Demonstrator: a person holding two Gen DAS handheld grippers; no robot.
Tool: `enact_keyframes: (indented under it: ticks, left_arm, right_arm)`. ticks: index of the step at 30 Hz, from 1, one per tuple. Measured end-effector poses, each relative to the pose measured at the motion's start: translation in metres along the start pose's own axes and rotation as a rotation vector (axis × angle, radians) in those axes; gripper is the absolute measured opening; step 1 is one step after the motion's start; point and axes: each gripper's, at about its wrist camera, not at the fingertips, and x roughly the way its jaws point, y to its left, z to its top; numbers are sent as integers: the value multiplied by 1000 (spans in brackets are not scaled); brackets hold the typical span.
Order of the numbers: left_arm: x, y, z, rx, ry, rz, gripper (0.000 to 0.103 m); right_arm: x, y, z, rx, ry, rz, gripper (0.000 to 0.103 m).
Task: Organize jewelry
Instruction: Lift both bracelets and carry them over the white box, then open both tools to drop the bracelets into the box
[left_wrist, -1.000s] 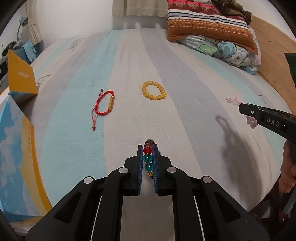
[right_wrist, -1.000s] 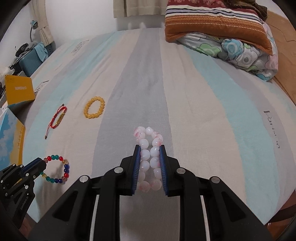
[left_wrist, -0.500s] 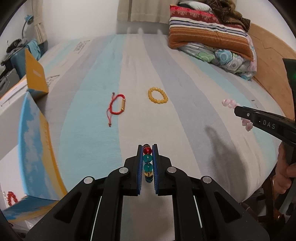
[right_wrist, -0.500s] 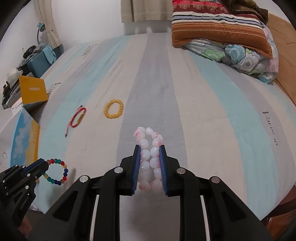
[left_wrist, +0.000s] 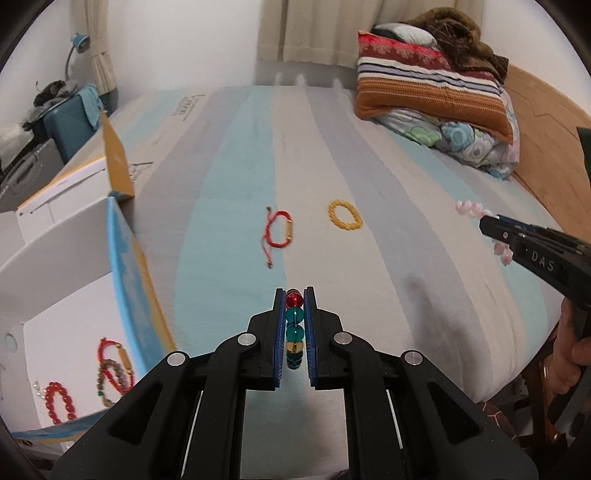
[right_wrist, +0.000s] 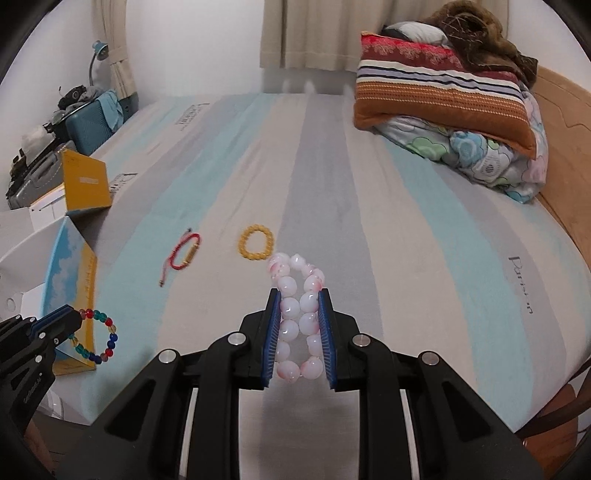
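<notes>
Just beside bed edge (left_wrist: 498, 369), open box (left_wrist: 66, 295)

White letters "DAS" stand on the side of the right gripper (left_wrist: 491, 225). The striped bedsheet (right_wrist: 424, 258) carries dark printed words, one near its edge starting "Par", the rest illegible.

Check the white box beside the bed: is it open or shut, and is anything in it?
Open. The box has its flap raised, and several bracelets lie on its white floor, seen from the left wrist camera.
</notes>
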Motion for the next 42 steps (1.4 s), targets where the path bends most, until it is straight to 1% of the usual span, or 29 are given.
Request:
enact_keyframes:
  ticks: [8, 12, 19, 25, 33, 37, 42]
  left_arm:
    - [-21, 34, 12, -28, -30, 25, 9]
    - [-31, 54, 13, -60, -37, 25, 8]
    - [-56, 89, 13, -90, -73, 66, 9]
    - [-75, 131, 3, -129, -74, 130, 9]
    - [-100, 191, -23, -204, -72, 211, 9]
    - [-105, 220, -37, -234, -55, 249, 9]
    - [-107, 251, -54, -275, -35, 275, 9]
  right_arm:
    - [-4, 34, 9, -13, 10, 38, 19]
    - [-5, 62, 11, -47, 9, 51, 19]
    - [-10, 113, 16, -104, -4, 90, 19]
    - [-13, 169, 16, -155, -14, 156, 19]
    - [-23, 246, 12, -238, -34, 245, 19]
    - [-25, 280, 8, -276, -34, 285, 19]
    - [-20, 317, 2, -315, -16, 321, 19]
